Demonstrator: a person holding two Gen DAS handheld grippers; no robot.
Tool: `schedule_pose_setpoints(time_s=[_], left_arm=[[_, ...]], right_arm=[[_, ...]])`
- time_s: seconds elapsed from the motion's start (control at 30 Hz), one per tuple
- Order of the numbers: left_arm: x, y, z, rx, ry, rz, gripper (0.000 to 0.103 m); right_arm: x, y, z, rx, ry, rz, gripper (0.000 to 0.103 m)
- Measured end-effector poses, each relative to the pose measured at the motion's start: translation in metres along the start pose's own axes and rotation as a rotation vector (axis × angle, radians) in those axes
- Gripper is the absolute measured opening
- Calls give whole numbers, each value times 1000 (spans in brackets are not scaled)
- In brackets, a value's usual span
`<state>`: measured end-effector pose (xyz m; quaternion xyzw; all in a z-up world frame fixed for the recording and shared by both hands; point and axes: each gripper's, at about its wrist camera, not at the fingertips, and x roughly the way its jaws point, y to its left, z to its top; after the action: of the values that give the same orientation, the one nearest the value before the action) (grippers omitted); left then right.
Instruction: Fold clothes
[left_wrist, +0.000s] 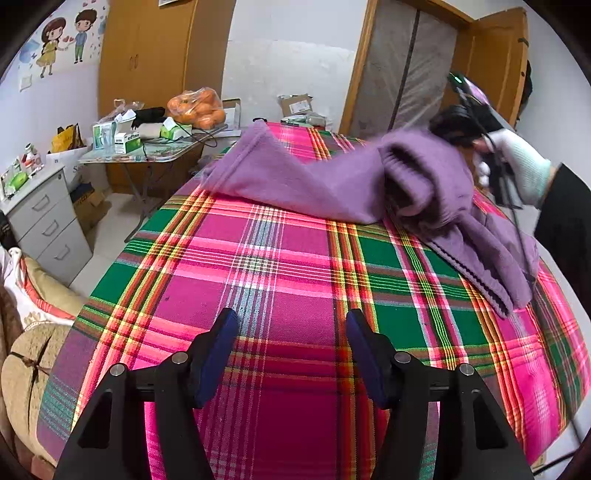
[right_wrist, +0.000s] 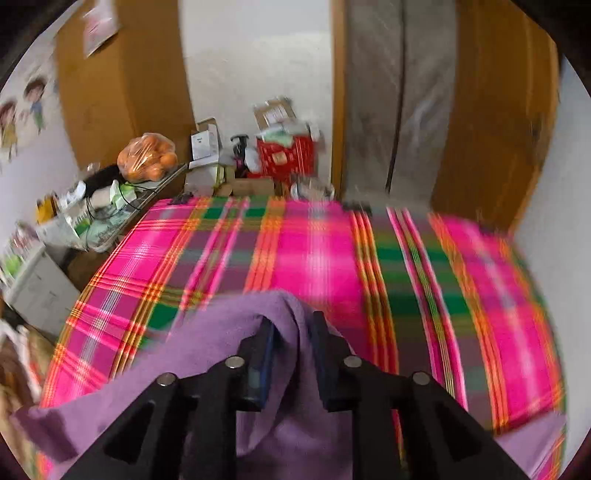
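Purple sweater (left_wrist: 332, 181) is seen lying across the plaid bed (left_wrist: 258, 280) in the left wrist view; left gripper (left_wrist: 291, 354) is released and empty. Right wrist view: right gripper (right_wrist: 293, 354) is clenched on a sweater fold. Fabric should be carried over evenly, kept taut.
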<state>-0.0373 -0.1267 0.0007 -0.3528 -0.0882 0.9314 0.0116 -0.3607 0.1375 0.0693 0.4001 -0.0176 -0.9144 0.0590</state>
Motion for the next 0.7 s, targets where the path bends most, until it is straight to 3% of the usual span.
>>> schedule_pose_setpoints(time_s=[0.17, 0.37, 0.53, 0.7], left_arm=[[-1, 1, -1, -8, -3, -14, 63], [-1, -4, -1, 1, -1, 5, 63], [0, -7, -2, 17, 3, 29, 63], [0, -10, -4, 38, 5, 56, 63]], right_arm=[[-50, -26, -47, 66, -62, 200, 32], [-82, -16, -119, 6, -100, 382, 34], [-59, -15, -144, -3, -55, 466, 34], [-34, -35, -157, 85, 19, 531, 40]])
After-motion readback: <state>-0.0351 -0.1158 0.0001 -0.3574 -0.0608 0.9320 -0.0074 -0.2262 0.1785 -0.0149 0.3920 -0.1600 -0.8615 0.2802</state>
